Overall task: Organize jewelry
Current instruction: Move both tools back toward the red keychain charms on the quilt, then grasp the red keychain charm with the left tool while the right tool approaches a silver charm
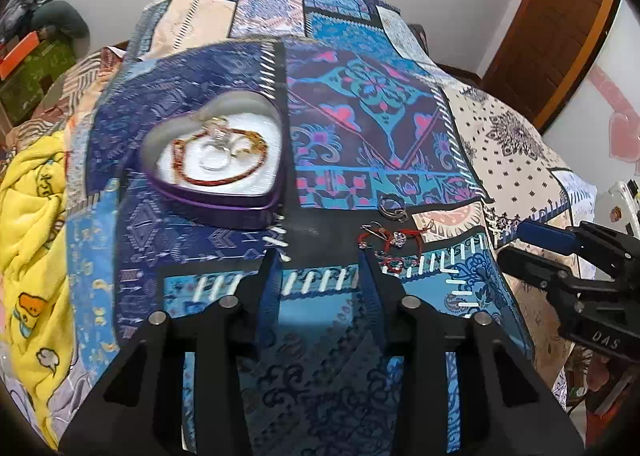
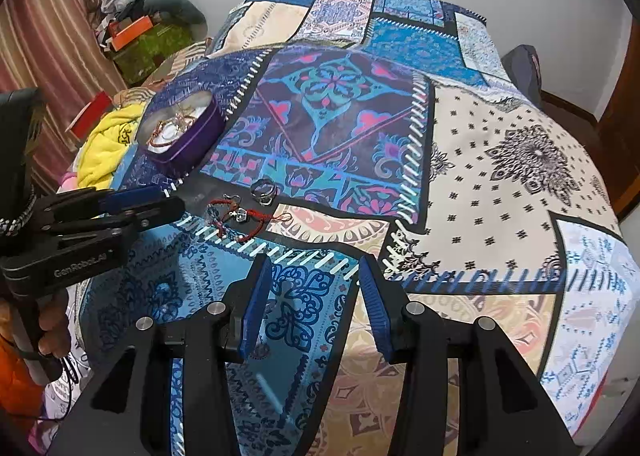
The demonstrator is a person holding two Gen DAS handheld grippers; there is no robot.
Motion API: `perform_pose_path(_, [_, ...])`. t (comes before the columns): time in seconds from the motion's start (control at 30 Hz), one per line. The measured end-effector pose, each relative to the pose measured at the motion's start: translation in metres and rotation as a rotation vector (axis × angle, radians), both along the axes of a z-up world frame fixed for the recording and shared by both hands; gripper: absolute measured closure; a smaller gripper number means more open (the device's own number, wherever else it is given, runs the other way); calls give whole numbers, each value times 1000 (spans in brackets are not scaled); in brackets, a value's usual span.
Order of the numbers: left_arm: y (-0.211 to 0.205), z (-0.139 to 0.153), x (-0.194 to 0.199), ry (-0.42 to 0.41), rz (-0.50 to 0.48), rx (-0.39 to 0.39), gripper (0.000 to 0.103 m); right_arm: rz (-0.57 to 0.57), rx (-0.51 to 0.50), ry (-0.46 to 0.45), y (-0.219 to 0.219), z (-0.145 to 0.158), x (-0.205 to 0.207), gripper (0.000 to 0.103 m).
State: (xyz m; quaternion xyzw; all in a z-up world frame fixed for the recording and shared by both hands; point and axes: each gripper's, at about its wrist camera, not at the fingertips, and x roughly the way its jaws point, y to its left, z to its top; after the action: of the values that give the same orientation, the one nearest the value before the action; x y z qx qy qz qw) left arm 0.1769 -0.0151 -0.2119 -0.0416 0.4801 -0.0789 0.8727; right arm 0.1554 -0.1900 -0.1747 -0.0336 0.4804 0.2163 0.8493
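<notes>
Organizing partly done: a red cord and rings are already laid in the heart-shaped tin point(image 1: 216, 152) at far left. Red bracelets point(image 1: 390, 246) and silver rings point(image 1: 393, 208) remain on the quilt point(image 1: 360, 104). Left gripper point(image 1: 320, 268) and right gripper point(image 2: 316, 276) are held spread, nothing between their fingers.

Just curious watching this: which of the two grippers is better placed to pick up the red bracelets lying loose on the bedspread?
Probably the left gripper: it is open, with the red bracelets just past its right fingertip. The right gripper, also open, sits farther from them.
</notes>
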Motion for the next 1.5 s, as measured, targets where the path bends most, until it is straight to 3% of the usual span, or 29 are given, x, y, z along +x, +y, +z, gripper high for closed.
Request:
perform_pose_path(0.2, [-14, -7, 14, 12, -39, -25, 73, -7, 0, 19, -2, -8, 5, 62])
perform_pose_path(0.3, [-21, -12, 20, 23, -54, -33, 88, -7, 2, 33, -4, -12, 5, 62])
perform_pose_path(0.4, [-24, -16, 23, 22, -54, -42, 95, -7, 0, 34, -5, -12, 6, 62])
perform_pose_path(0.7, [-8, -5, 9, 13, -15, -98, 97, -24, 7, 20, -8, -6, 8, 62])
perform_pose_path(1.17, [26, 61, -37, -156, 12, -120, 97, 40, 15, -14, 28, 6, 1, 62])
perform_pose_path(1.3, [30, 62, -44, -170, 24, -95, 97, 76, 15, -19, 42, 7, 0, 62])
perform_pose_path(1.5, [47, 43, -51, -124, 72, -69, 97, 126, 21, -11, 66, 2, 2, 62])
